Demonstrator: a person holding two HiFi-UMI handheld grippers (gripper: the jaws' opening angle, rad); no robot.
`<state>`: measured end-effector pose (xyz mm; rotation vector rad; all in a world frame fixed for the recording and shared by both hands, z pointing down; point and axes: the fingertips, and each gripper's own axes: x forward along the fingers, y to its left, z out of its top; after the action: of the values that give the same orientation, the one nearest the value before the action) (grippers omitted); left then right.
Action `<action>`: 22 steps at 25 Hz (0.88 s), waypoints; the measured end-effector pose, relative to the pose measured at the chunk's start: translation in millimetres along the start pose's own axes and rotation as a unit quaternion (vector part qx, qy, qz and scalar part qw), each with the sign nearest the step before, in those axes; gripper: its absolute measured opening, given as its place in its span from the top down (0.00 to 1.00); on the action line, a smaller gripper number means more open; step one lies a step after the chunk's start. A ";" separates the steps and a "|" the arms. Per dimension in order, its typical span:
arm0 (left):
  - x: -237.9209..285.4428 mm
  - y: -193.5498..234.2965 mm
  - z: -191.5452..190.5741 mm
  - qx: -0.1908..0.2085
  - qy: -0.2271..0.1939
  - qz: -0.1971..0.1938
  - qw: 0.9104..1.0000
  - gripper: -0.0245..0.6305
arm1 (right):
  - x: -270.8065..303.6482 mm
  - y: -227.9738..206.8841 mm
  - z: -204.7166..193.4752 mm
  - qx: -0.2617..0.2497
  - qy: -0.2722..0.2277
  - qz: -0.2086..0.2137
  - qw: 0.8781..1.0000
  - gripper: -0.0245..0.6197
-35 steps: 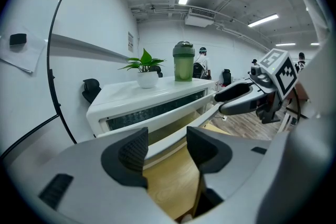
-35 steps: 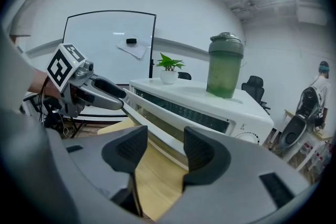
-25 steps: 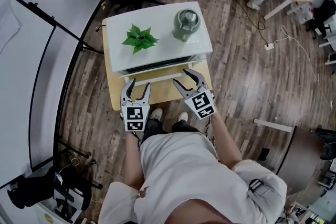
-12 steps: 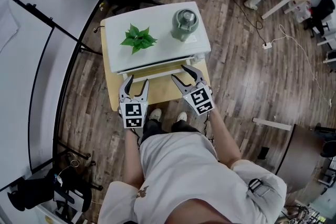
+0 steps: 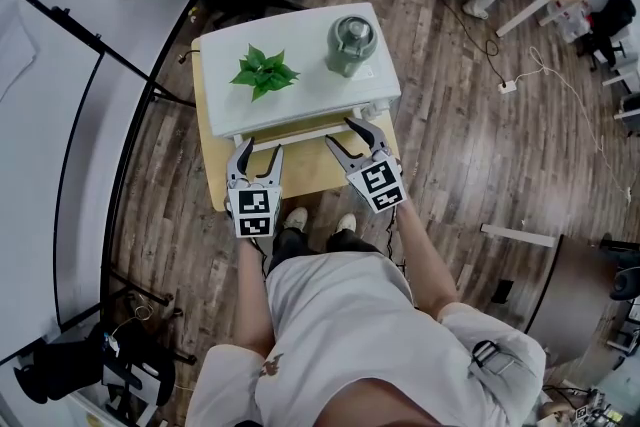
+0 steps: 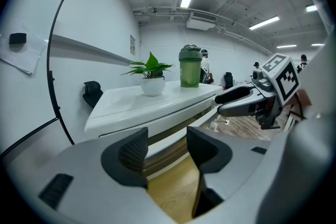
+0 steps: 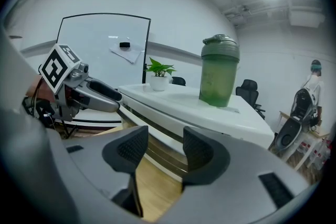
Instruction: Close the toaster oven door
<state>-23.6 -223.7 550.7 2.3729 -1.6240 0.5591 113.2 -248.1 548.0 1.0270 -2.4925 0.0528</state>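
A grey-brown wood-plank floor (image 5: 460, 145) spread around the small light wooden surface (image 5: 215, 183) at the centre of the head view. On that surface sat the boxy white toaster oven (image 5: 312, 95), with a leafy green plant in a white pot (image 5: 265, 73) and a green lidded shaker bottle (image 5: 352, 43) on its top. Its white door (image 5: 300, 129) faced me along the lower edge of the oven, and it looked to be slightly ajar, with a dark gap showing above it in both gripper views.

To finish the closing well, I judged that both tips should meet the door's front evenly, one toward each end. A straight push toward the oven body would seat it flush without jolting the bottle or the plant.

My left hand-held gripper (image 5: 260, 155) sat just before the door's left part, its jaws moderately spread and pinching nothing; the door's edge showed beyond the gap. My right hand-held gripper (image 5: 342, 135) was at the door's right part. Its jaws had just been narrowing but stood apart, and nothing was pressed between them.
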 end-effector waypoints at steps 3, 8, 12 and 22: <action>1.1 1.1 0.7 -0.001 -0.002 0.002 1.000 0.61 | 1.2 -1.2 0.6 0.001 -0.003 -0.004 1.000 0.63; 0.9 1.0 1.1 -0.004 -0.006 0.003 1.000 0.61 | 1.3 -1.4 1.0 0.002 -0.004 -0.011 1.000 0.63; -0.5 1.3 2.5 -0.007 -0.008 0.002 1.000 0.61 | 0.6 -0.9 2.4 0.001 -0.002 -0.016 1.000 0.62; -13.4 -4.7 15.8 -0.017 -0.046 -0.016 0.999 0.61 | -13.6 8.8 13.3 0.001 -0.014 -0.037 0.999 0.62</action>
<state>-20.6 -216.5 530.9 2.4277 -1.6157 0.4197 110.7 -235.4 531.5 1.1262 -2.4781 0.0188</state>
